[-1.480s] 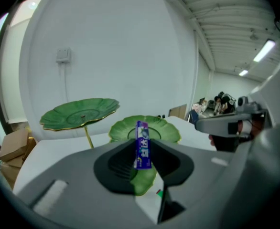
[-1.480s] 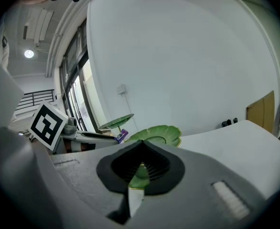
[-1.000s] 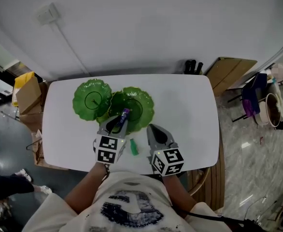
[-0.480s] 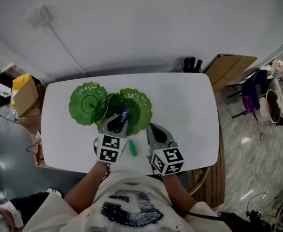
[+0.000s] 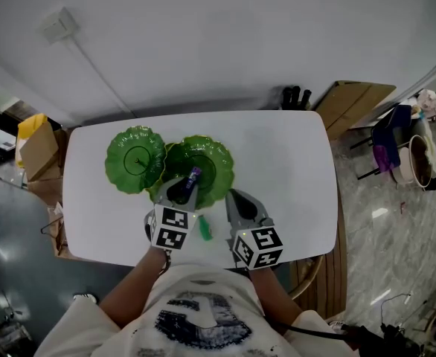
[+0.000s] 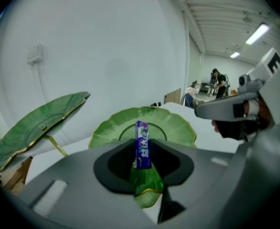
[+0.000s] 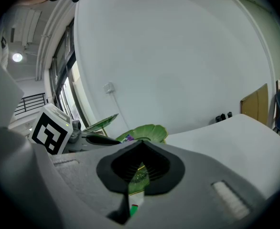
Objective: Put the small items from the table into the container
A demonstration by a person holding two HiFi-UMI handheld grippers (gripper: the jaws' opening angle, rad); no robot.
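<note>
Purple packet [image 6: 142, 144] held over the green dish [image 5: 216, 157], toward the tabletop's [image 5: 292, 169] front edge.
The left gripper [image 5: 185, 190] jaws still clamp it, barely shifted; release remains. The right gripper [image 5: 238, 203] jaws are closed, empty.

Glossy green dish [image 5: 219, 162] (plastic-looking), smooth table [image 5: 292, 177]

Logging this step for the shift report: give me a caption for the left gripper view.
Left gripper clamps a purple wrapped stick upright above the scalloped green dish.
</note>
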